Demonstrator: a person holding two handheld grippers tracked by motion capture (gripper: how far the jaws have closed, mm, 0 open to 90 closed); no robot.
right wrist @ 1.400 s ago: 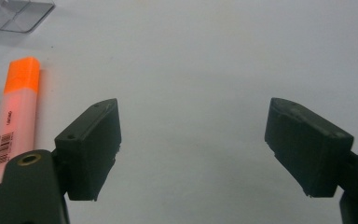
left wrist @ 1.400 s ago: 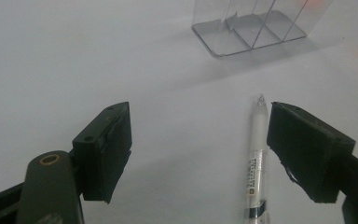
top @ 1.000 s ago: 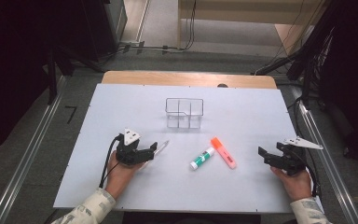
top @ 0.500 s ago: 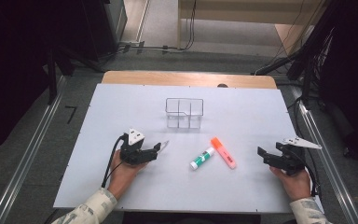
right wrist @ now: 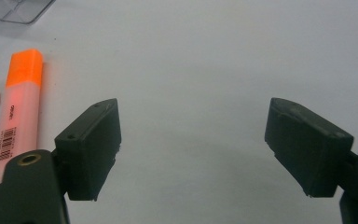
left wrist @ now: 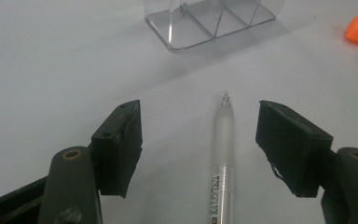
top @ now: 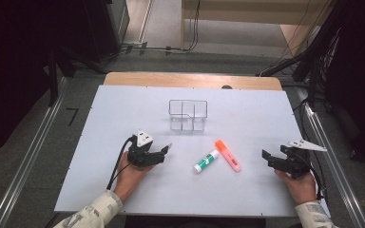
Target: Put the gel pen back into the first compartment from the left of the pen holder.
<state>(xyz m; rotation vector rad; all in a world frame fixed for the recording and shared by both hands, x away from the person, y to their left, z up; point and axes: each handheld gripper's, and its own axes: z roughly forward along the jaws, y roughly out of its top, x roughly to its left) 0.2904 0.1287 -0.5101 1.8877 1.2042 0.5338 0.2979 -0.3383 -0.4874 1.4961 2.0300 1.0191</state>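
The white surface (top: 100, 190) carries a clear organizer (top: 187, 114) at its middle, with an orange highlighter (top: 228, 155) and a glue stick (top: 206, 161) nearer the person. The left hand-held gripper (left wrist: 198, 144) hovers spread around a clear pen (left wrist: 223, 158) lying on the surface, not yet pinching; closing on the barrel looks like the next move. The right hand-held gripper (right wrist: 193, 149) waits spread, empty.

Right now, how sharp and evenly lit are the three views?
High view: even light, table pale, surroundings dark, detail soft. Left gripper view: pen fairly sharp between the open jaws, clear organizer softer, faint shadow. Right gripper view: highlighter readable, jaws slightly blurred.
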